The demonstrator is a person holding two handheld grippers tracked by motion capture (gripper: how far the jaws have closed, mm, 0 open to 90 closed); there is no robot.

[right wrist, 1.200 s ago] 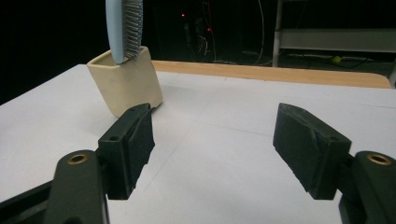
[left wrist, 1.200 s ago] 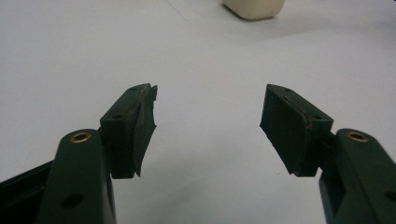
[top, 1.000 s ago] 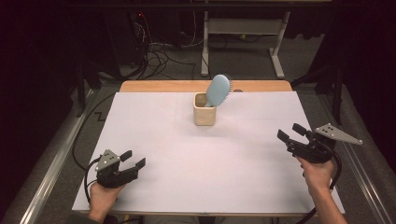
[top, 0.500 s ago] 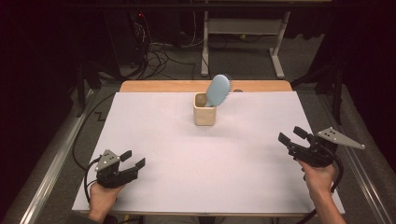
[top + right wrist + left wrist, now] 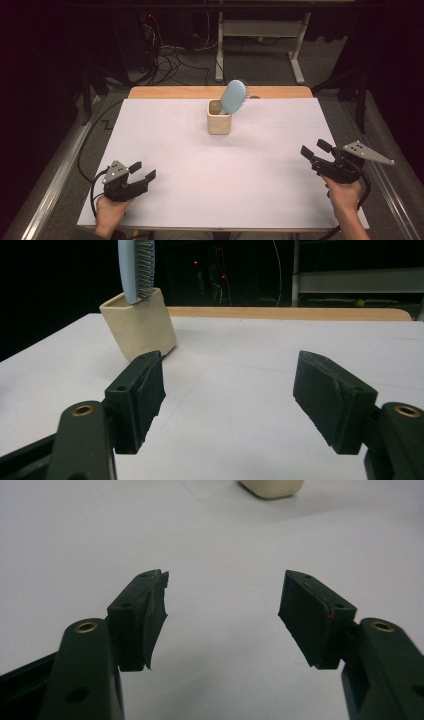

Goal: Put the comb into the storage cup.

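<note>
White table cover (image 5: 200, 165) spans frame centre. Cream square cup (image 5: 219, 117) at upper centre, light-blue hairbrush (image 5: 233, 96) standing in it, head up. Left gripper (image 5: 140, 172) lower left, right gripper (image 5: 314, 150) lower right: jaws apart, nothing between.

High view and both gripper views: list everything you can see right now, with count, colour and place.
hairbrush: one, light blue, standing head-up in the cup, leaning right
cup: one, cream, square, far middle of the table
table cover: one, white, over a wooden table top
desk frame: one, white, on the floor behind the table
cables: several, dark, floor at back left
left gripper: one, black, near left, jaws open, empty
right gripper: one, black, near right, jaws open, empty
</note>
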